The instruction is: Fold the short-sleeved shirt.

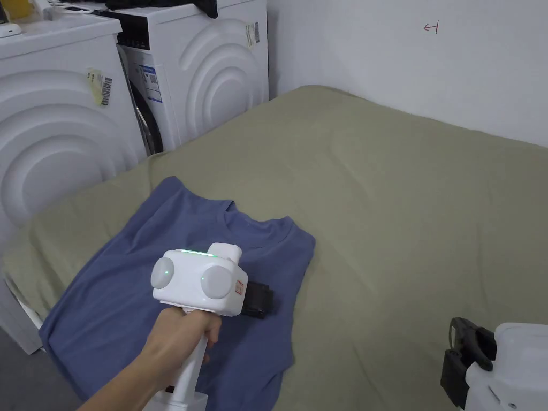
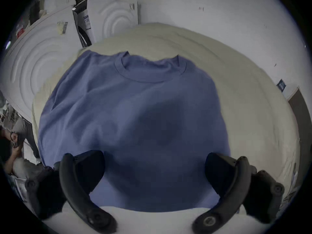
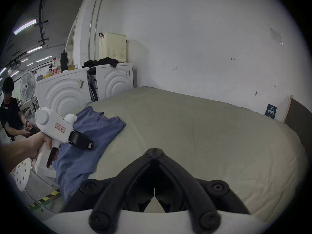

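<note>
Shirt (image 1: 160, 278) flat on bed (image 1: 401, 214), lower left of frame, left tongs (image 2: 154, 175) wide above it, right tongs (image 3: 154, 150) closed empty, lower right, well apart.

Two white washing machines (image 1: 219, 69) stand beside an olive-covered bed (image 1: 406, 203); a cream laundry basket (image 3: 112, 47) sits on one.

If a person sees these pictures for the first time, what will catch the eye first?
The blue shirt lies spread on the olive sheet, near its left edge. The left gripper hangs open above the shirt. Two white washing machines stand behind it.
</note>
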